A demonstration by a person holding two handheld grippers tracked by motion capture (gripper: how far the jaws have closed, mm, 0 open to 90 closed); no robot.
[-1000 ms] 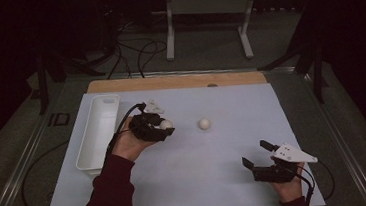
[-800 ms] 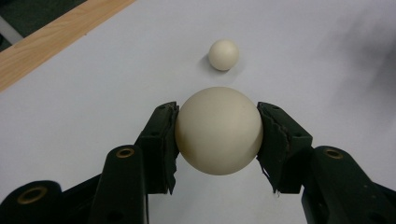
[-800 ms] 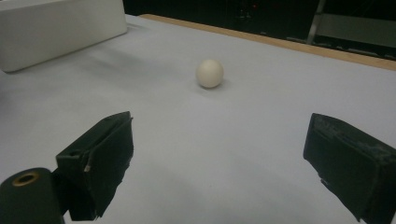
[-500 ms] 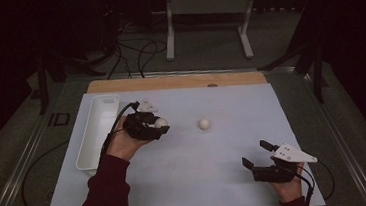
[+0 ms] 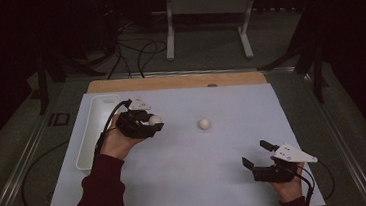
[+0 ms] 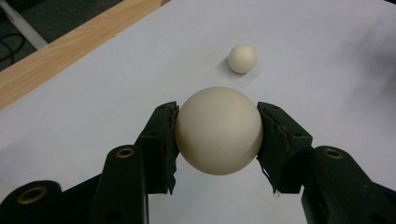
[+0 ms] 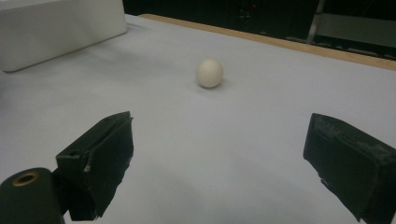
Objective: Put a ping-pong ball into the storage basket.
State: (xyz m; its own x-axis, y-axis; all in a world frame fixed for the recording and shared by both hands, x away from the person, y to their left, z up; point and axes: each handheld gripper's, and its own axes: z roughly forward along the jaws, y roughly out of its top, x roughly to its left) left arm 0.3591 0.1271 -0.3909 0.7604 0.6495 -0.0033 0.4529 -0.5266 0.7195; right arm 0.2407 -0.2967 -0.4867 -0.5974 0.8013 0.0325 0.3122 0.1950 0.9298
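Dark room, white table (image 5: 178, 183); left gripper (image 5: 154, 124) clamps ball (image 6: 218, 130), right gripper (image 5: 257, 154) wide, empty.

text: none legible | labels: none | numbers: none

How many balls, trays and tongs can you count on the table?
Balls: 2, the held ball and the loose ball
White tray: 1
Tongs: 2, the left tongs and the right tongs
Total: 5
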